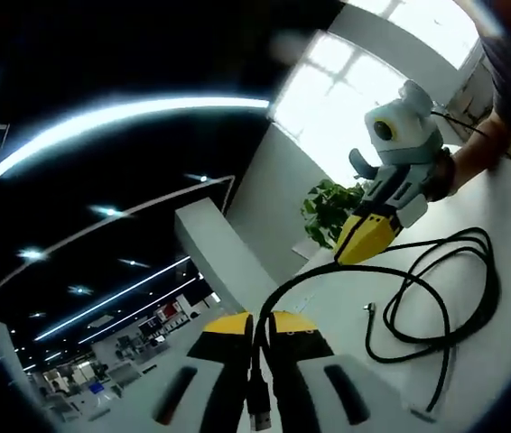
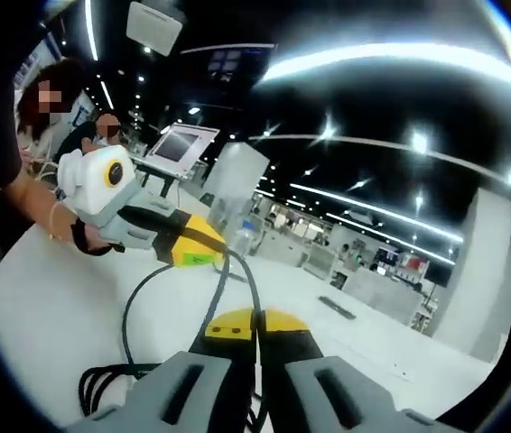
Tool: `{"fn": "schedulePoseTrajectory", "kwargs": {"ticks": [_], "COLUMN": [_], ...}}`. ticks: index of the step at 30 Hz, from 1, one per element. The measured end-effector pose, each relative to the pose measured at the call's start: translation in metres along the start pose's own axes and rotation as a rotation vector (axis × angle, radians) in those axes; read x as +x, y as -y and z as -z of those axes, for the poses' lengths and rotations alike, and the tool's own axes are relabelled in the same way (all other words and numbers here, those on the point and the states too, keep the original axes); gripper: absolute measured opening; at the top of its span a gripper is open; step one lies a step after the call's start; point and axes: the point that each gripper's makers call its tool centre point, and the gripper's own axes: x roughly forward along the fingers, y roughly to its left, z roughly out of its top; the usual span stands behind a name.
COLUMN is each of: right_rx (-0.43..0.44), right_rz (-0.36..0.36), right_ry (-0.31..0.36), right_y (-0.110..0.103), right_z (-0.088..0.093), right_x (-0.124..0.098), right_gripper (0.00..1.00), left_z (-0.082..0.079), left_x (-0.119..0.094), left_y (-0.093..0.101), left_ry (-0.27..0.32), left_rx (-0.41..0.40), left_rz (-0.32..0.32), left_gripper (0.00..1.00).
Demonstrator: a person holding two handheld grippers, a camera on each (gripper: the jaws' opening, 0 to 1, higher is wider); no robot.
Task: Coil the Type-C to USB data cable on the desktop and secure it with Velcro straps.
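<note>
Both tongs, left and right, were clenched on the cable; we judged even tension would keep loops neat on the counter.

In the left gripper view the cable lies in loose loops on the counter, right of the left gripper; one strand runs back between its closed fingers. The right gripper sits beyond the loops, a plant behind it. In the right gripper view the cable passes between the right gripper's closed fingers (loops at lower left), and the left gripper ahead-left clamps the strand.
</note>
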Motion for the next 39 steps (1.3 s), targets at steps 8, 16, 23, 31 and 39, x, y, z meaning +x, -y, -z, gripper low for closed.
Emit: {"fn": "schedulePoseTrajectory", "kwargs": {"ticks": [8,16,23,31,39], "right_rx": [0.011,0.086,0.516,0.289,0.263], "right_rz": [-0.064,-0.027,-0.103,-0.141,-0.186], "right_ry": [0.035,0.058,0.093,-0.072,-0.035], "right_y": [-0.015,-0.005,0.028,-0.003,-0.014], "right_z": [-0.008,-0.003,-0.005,0.029,0.018], "right_x": [0.001,0.002,-0.008,0.002,-0.002], "right_gripper": [0.00,0.01,0.19,0.15,0.02], "left_z": [0.011,0.017,0.012,-0.004,0.000], "left_x": [0.003,0.004,0.002,-0.001,0.002], "left_y": [0.009,0.024,0.013,0.020,0.024], "left_ry": [-0.036,-0.076,-0.067,-0.014,-0.019], "left_rx": [-0.003,0.060,0.068,0.139,0.155], "left_rz": [0.037,0.105,0.064,0.073,0.081], "left_gripper": [0.09,0.04,0.04,0.04,0.05]}}
